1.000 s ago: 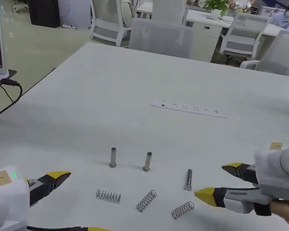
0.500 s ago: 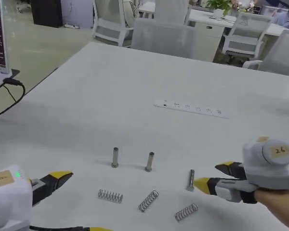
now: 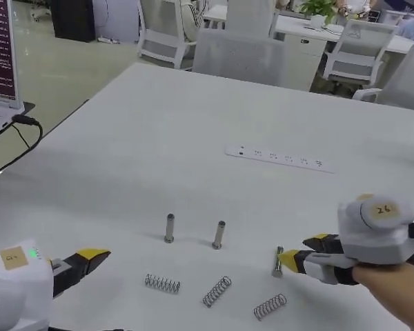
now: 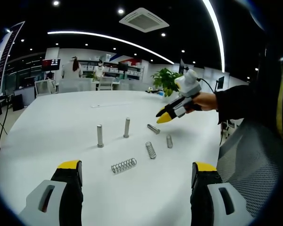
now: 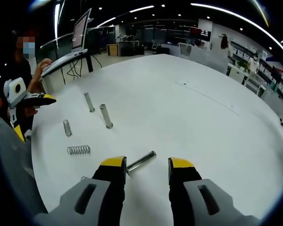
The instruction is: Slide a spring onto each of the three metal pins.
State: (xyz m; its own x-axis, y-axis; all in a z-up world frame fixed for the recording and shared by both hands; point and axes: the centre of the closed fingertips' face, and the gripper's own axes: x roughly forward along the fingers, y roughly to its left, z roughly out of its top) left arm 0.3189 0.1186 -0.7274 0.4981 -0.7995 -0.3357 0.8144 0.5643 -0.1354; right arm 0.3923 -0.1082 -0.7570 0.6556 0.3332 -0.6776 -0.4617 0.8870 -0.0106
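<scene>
Over on the left, the left gripper (image 4: 137,165) has its yellow-tipped jaws spread wide, with nothing between them. On the smooth white table (image 3: 193,124), two slim steel pins stand upright on flared feet: the left pin (image 3: 169,228) and the middle pin (image 3: 219,234). Just in front lie three coiled wire springs (image 3: 217,291), none on a pin. Farther right, the third pin (image 5: 140,162) tilts over. One end is right at a jaw tip of the right gripper (image 3: 294,251), whose jaws are partly apart and clamp nothing.
</scene>
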